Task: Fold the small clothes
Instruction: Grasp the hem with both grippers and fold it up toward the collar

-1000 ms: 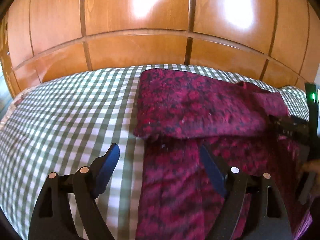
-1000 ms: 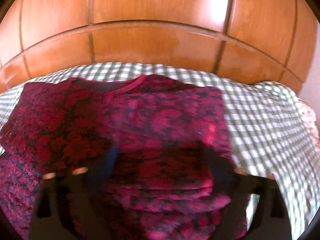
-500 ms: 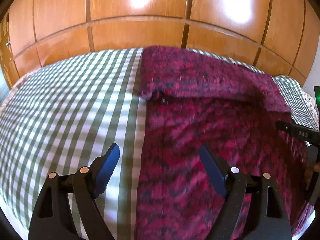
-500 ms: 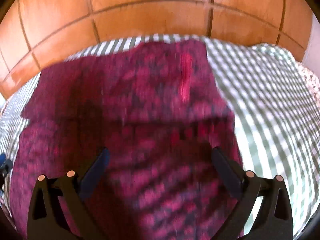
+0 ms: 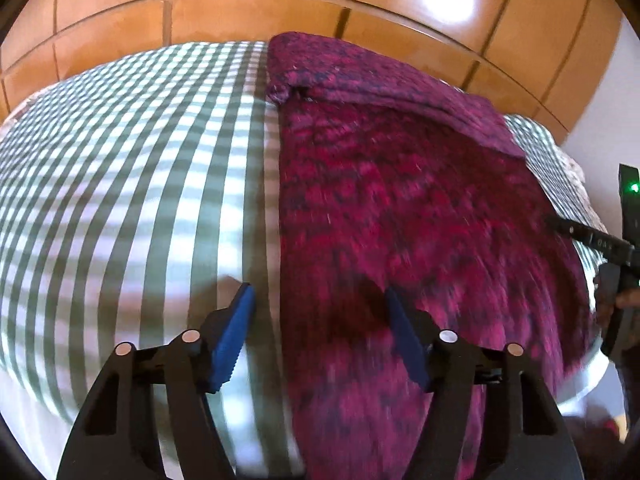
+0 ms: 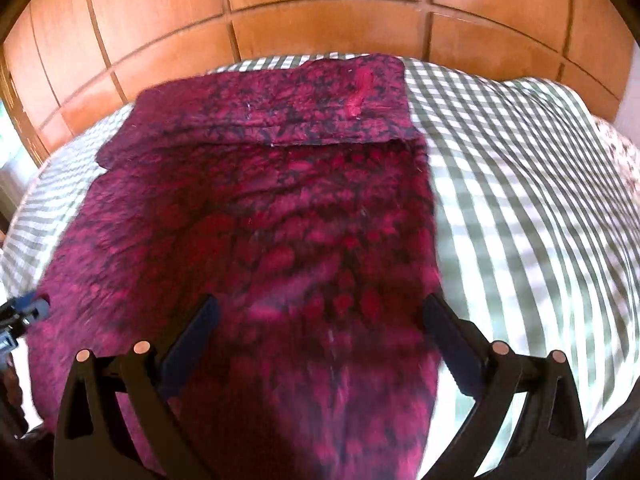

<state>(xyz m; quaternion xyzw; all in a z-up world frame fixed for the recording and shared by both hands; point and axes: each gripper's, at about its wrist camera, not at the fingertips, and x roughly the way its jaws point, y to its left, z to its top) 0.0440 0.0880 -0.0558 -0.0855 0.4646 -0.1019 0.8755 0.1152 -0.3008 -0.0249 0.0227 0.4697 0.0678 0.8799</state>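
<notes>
Both our grippers have drawn back toward the near hem of the crimson garment (image 5: 400, 208), spread on the checked bedspread (image 5: 140, 180) with its far end folded over. Our left gripper (image 5: 318, 332) straddles its left edge, closing; right gripper (image 6: 318, 344) hangs apart above it. Only the right view shows the red neckband (image 6: 362, 84).

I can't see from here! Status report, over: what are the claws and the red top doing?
Left claw closing astride the red top's left edge, not gripping. Right claw open over its near right part. Far end folded over. Nothing in the way.
</notes>
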